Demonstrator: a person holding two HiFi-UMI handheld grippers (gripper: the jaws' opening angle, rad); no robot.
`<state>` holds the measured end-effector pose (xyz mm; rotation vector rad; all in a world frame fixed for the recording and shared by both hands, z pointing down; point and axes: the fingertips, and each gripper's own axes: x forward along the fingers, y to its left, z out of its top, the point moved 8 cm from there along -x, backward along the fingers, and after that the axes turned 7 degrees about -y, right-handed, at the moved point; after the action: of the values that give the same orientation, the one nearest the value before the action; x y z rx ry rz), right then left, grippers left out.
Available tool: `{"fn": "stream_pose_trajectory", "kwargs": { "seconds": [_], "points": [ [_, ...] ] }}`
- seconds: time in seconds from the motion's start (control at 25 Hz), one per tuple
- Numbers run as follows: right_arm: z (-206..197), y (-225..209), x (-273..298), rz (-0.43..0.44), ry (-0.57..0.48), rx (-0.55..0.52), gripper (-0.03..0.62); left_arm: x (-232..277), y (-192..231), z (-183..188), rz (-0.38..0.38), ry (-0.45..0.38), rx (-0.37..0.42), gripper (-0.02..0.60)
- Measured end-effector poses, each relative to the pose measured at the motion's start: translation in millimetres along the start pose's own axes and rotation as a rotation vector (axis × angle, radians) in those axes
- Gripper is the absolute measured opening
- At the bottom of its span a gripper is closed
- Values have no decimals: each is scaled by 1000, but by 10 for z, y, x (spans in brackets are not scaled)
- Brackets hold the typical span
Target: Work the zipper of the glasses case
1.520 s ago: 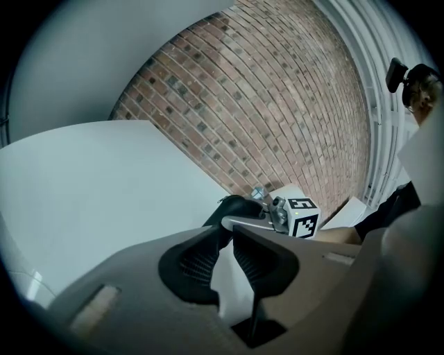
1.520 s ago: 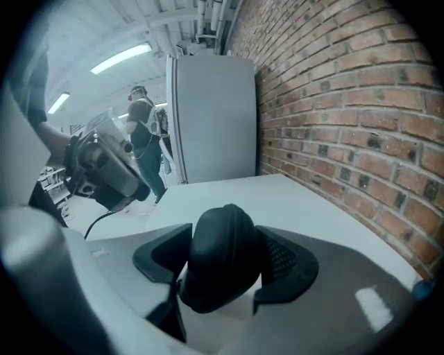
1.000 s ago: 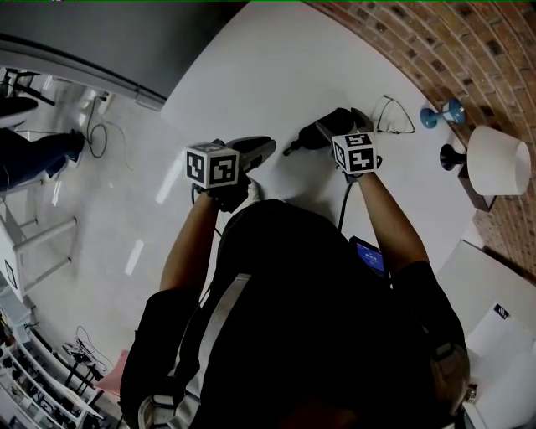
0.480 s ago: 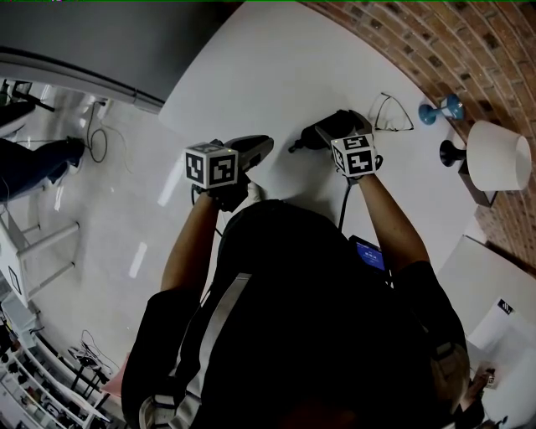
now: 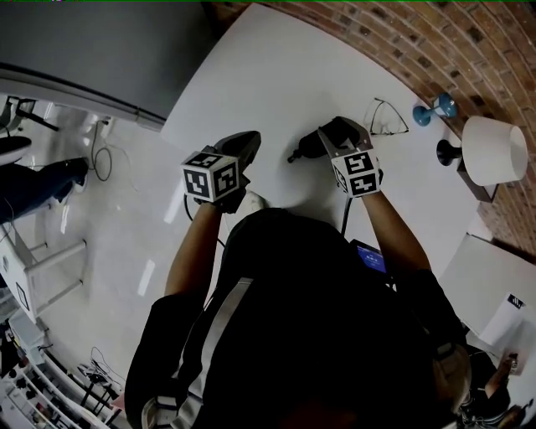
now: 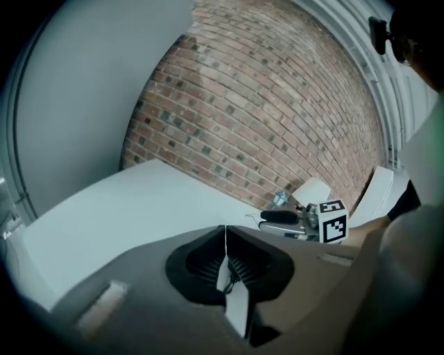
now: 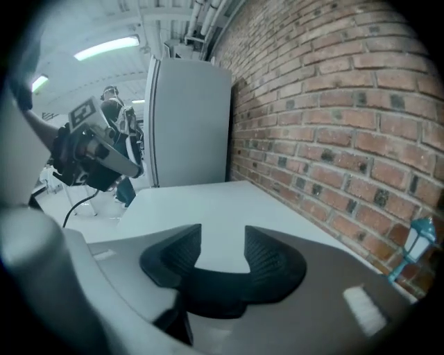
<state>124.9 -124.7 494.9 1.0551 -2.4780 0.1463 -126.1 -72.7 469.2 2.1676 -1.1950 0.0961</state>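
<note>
Searching every view yields no glasses case, so its bearing cannot be determined; left gripper (image 6: pixel 225 230) is closed on nothing; right gripper (image 7: pixel 222 233), jaws just narrowed to half-apart, holds nothing.

Reference landmark: the white table (image 5: pixel 276 75).

- A brick wall (image 5: pixel 435 42), red-brown with pale mortar, runs along the table's far edge.
- At the table's wall-side edge stands a lamp with a white shade (image 5: pixel 496 149) and a black base (image 5: pixel 449 154). Just beside the base is a small blue hourglass-shaped ornament (image 5: pixel 437 109).
- A tall grey cabinet (image 7: pixel 187 125) stands beyond the table's end, against the same wall.
- A glossy white floor (image 5: pixel 117 226) lies beside the table's open side. A dark cable (image 5: pixel 99 138) trails across it, between the table and a white frame (image 5: pixel 42 251).
- Above the table, tube lights (image 7: pixel 107 47) and pipes (image 7: pixel 201 17) run along the ceiling.
</note>
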Motion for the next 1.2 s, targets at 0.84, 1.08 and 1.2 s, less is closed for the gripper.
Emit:
{"fn": "stream_pose_trajectory", "kwargs": {
  "seconds": [0.84,1.08,1.2],
  "points": [
    [833,-167,-956,-184,-436,107,3,-596,-208,755,88,-369,377,3],
    [879,-61,-894,-165,-442,126,3,-521,-233,799,54,-386,343,3],
    [891,13,-878,-129,-440,157,3,-528,-244,750,56,-378,342,3]
  ]
}}
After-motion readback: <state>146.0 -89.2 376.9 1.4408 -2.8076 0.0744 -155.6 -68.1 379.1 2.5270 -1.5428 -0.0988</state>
